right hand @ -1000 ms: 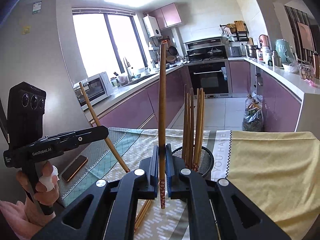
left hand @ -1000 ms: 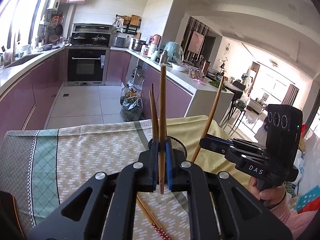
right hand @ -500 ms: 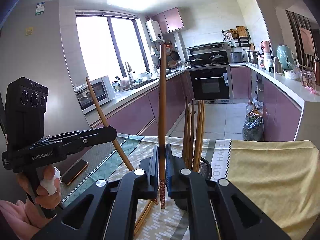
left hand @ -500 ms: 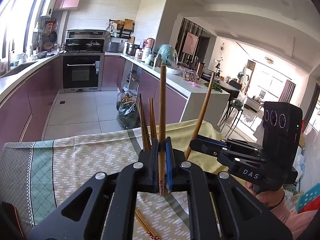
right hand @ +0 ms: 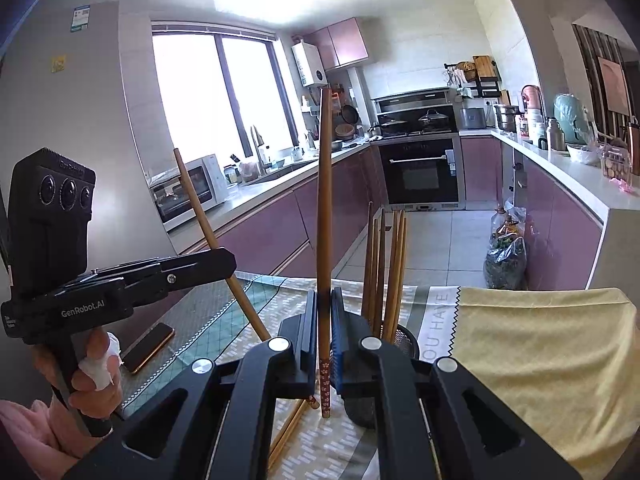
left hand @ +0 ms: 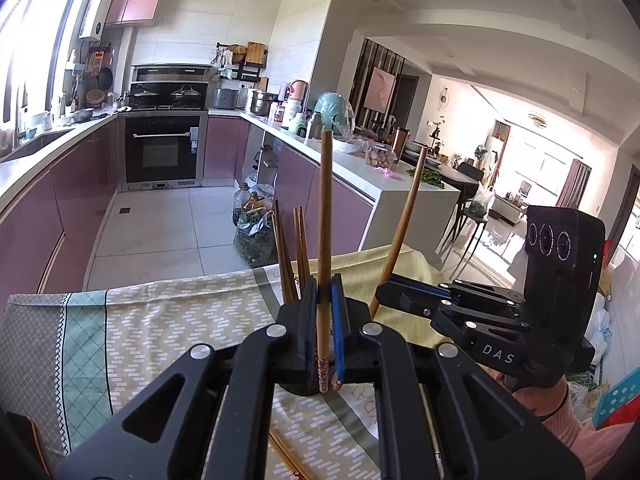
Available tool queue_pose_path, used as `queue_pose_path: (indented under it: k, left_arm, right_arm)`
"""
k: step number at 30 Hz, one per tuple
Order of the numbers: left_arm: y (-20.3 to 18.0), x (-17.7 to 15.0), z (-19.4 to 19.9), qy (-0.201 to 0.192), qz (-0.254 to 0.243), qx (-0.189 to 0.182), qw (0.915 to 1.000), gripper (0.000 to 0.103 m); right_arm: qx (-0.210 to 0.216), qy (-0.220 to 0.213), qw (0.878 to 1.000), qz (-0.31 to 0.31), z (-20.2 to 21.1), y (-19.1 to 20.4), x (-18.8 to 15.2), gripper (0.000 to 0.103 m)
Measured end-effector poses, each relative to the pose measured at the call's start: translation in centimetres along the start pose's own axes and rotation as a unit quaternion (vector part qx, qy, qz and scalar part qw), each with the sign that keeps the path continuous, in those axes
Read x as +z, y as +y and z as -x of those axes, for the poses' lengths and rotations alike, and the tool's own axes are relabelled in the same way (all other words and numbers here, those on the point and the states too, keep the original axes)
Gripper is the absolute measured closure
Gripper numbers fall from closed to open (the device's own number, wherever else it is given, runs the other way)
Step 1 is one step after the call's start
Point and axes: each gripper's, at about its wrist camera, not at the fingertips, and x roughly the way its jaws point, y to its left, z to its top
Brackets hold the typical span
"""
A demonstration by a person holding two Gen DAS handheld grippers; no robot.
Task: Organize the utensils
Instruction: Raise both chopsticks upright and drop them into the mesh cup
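Left gripper: fingers gripping one chopstick, standing it upright, patterned end down.
Right gripper: fingers clamping a second chopstick, also standing upright; in the left view this one is leaning.
Loose chopsticks: lying on the bench cloth under the grippers.
Holder: black mesh cup sitting just behind the fingers, carrying several chopsticks upright.
Phone: lying at the bench's left edge.
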Motion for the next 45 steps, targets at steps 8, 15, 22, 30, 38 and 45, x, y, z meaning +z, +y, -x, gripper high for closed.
queue_pose_path:
  k: [8, 15, 22, 30, 38, 45]
  left_arm:
    - [-0.6, 0.7, -0.2, -0.008, -0.008, 0.0, 0.9999, 0.095]
    - [-1.1, 1.0, -0.5, -0.014, -0.014, 0.001, 0.9998, 0.095]
    - [-1.4, 1.3, -0.7, -0.021, -0.019, 0.003, 0.9996, 0.095]
    - [-1.7, 1.4, -0.9, -0.029, -0.025, 0.014, 0.9992, 0.096]
    - [-2.6, 1.1, -1.4, -0.028, -0.036, 0.024, 0.9987, 0.096]
    - [-2.8, 0.5, -2.7, -0.009, -0.041, 0.03, 0.9987, 0.096]
  right_arm:
    - [-0.003, -0.005, 1.0, 0.006, 0.1, 0.1, 0.3, 0.097]
    - [-0.006, -0.009, 1.0, 0.009, 0.1, 0.0, 0.8, 0.097]
    - [-0.008, -0.011, 1.0, 0.01, -0.2, -0.1, 1.2, 0.097]
    - [-0.013, -0.011, 1.0, 0.011, -0.7, -0.2, 1.5, 0.097]
    - [-0.019, -0.005, 1.0, 0.005, -2.0, -0.7, 1.8, 0.097]
    - [-0.026, 0.011, 1.0, 0.004, -3.4, -0.9, 1.5, 0.097]
